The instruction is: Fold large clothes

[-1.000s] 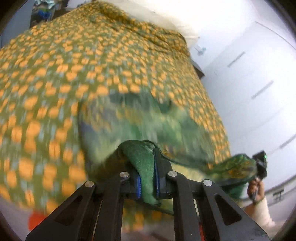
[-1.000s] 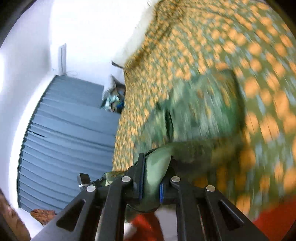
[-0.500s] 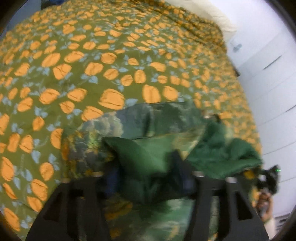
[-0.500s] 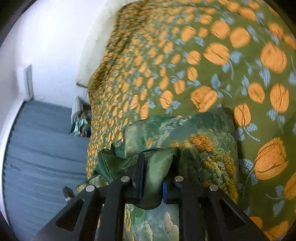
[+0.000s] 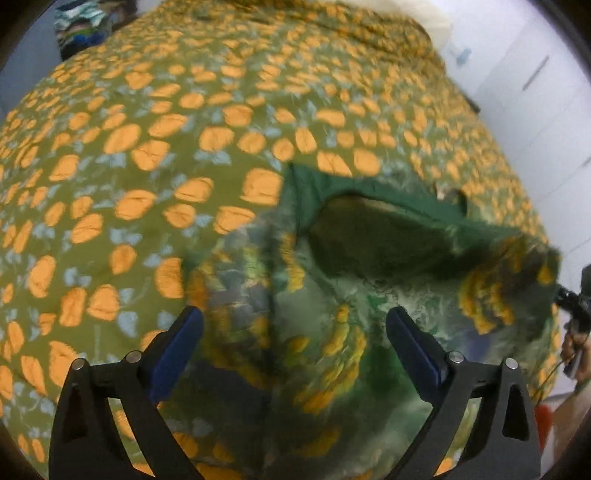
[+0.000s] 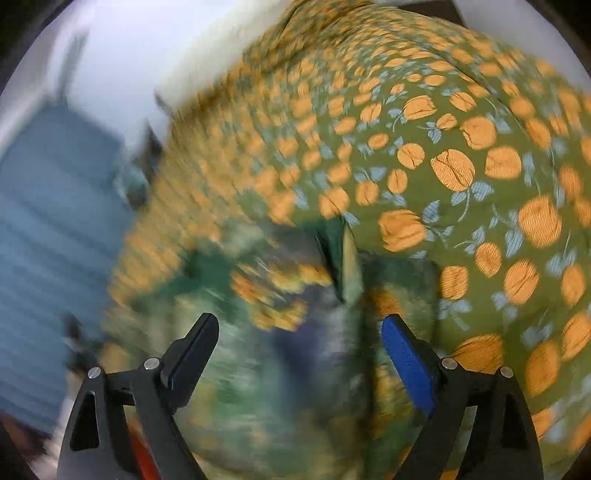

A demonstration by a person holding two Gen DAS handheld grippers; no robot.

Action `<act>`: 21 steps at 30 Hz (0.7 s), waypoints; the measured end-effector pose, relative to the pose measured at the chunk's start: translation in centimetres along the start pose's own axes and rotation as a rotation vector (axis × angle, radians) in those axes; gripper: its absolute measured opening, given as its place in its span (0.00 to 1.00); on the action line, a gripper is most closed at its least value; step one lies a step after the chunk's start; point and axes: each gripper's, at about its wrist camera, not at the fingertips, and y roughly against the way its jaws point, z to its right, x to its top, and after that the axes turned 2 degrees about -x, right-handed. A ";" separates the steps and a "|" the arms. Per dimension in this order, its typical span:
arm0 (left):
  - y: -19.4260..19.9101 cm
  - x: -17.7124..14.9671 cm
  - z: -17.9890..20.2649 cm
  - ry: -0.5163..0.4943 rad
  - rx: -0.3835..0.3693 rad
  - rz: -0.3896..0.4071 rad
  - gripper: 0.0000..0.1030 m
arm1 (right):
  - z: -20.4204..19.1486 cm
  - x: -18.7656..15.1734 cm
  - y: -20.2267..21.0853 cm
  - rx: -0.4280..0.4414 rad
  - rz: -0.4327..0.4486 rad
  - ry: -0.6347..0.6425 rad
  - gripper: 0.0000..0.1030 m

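Note:
A green garment (image 5: 354, 295) with yellow-orange print and a dark green neckline lies on the bed, near its close edge. My left gripper (image 5: 295, 325) hovers just above the cloth, its jaws wide apart and still opening, nothing pinched between them. In the right wrist view the same garment (image 6: 280, 325) is blurred under my right gripper (image 6: 299, 332), whose jaws are also opening wide over the fabric without pressing on it. The other gripper and a hand (image 5: 572, 332) show at the right edge of the left wrist view.
The bed is covered by an olive bedspread (image 5: 166, 147) with orange flowers. White cupboard doors (image 5: 535, 92) stand to the right, a blue curtain (image 6: 48, 240) to the left. A pile of clothes (image 5: 77, 26) sits beyond the bed's far corner, a white pillow (image 5: 424, 11) at its head.
Both grippers were shut on folds of the green garment; both have let go and stand wide. They came down toward the bed and the garment now lies on the bedspread.

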 end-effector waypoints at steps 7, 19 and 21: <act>2.7 0.0 1.3 -0.029 0.030 0.074 0.09 | -3.7 -0.3 0.7 -0.141 0.083 0.161 0.15; -2.6 -1.4 -3.0 0.142 0.045 0.089 0.19 | -2.4 0.1 -5.5 -0.284 0.077 0.173 0.13; -1.8 -1.4 -3.2 0.147 0.045 0.099 0.33 | -1.9 -0.2 -5.3 -0.276 0.102 0.156 0.17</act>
